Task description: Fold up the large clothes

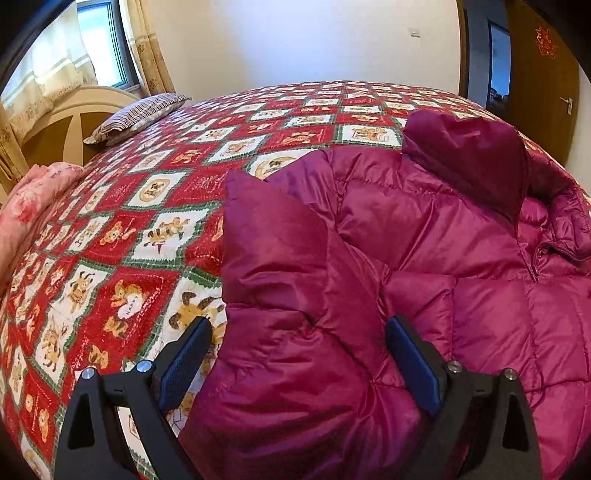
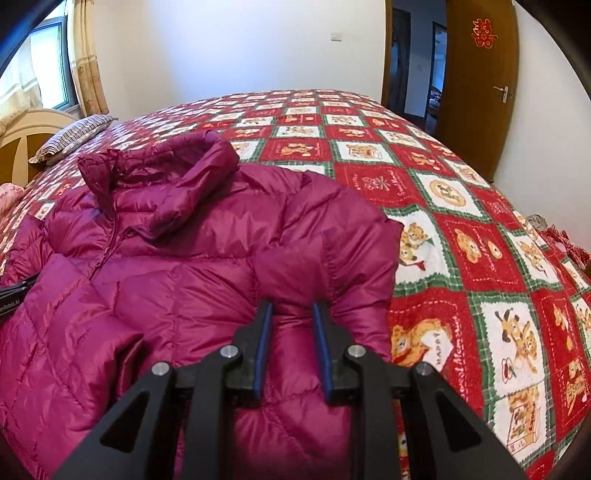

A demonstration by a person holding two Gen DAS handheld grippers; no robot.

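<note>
Lying zipped and face up on the bed, the magenta puffer jacket fills the near half of both views, its hood bunched toward 11 o'clock in the right wrist view. In the left wrist view a sleeve rises in a puffy fold between the left gripper fingers, whose blue pads stand wide apart on either side of it — whether they touch the fabric I cannot tell. The right gripper has its fingers drawn close, pinching a ridge of the jacket's side at 6 o'clock.

At 9 o'clock in the right wrist view a black part of the other tool shows white lettering, partly cut off, reading "nRoboLAI". The bedspread is a red, white and green patchwork of cartoon animals; one panel reads "HAPPY", another seems to say "Sweet Memories". A red paper ornament with a Chinese character is stuck on the brown door at 1 o'clock.

A striped pillow lies at 10 o'clock in the left wrist view near a cream headboard, with pink floral bedding at 9 o'clock. Patterned curtains frame a window; the wall is plain white with a small switch plate.
</note>
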